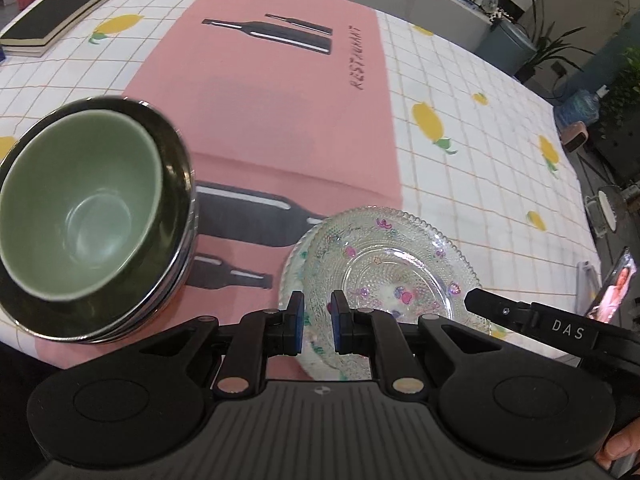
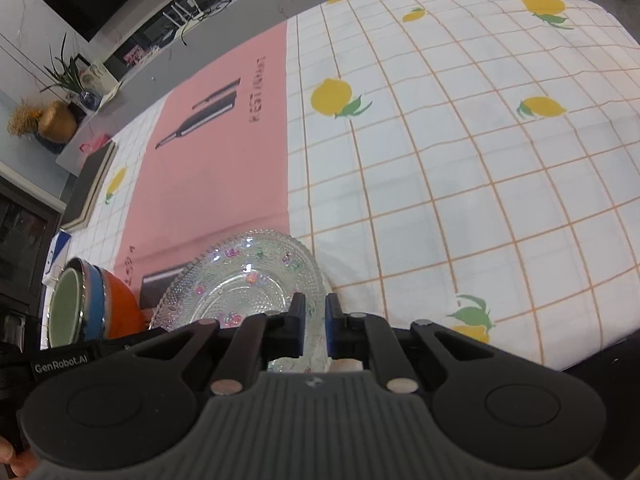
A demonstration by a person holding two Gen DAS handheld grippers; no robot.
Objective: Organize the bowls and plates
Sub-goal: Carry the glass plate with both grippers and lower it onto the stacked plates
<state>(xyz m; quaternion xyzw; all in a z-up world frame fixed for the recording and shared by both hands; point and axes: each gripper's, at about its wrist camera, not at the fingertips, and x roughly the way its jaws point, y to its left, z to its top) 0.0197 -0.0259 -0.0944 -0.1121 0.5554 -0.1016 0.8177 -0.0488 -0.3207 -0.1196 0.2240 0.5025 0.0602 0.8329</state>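
Note:
A clear glass plate [image 1: 396, 268] with small coloured flower prints hangs low over the pink placemat [image 1: 272, 100]. My left gripper [image 1: 318, 320] is shut on its near rim. My right gripper [image 2: 316, 320] is shut on the rim of the same glass plate [image 2: 244, 284] at another spot, and one of its fingers [image 1: 500, 310] reaches in from the right. The edge of a second glass plate [image 1: 291, 264] shows just under the held one on its left. To the left stands a stack of bowls [image 1: 80, 208], a green bowl nested in a dark one; the right wrist view shows blue and orange bowls [image 2: 108, 304] in it.
A black notebook [image 1: 60, 12] lies at the far left of the table. A lit phone [image 1: 616, 284] stands near the right edge. The lemon-print checked tablecloth [image 2: 480, 160] stretches bare to the right of the placemat. Shelves and plants stand beyond the table.

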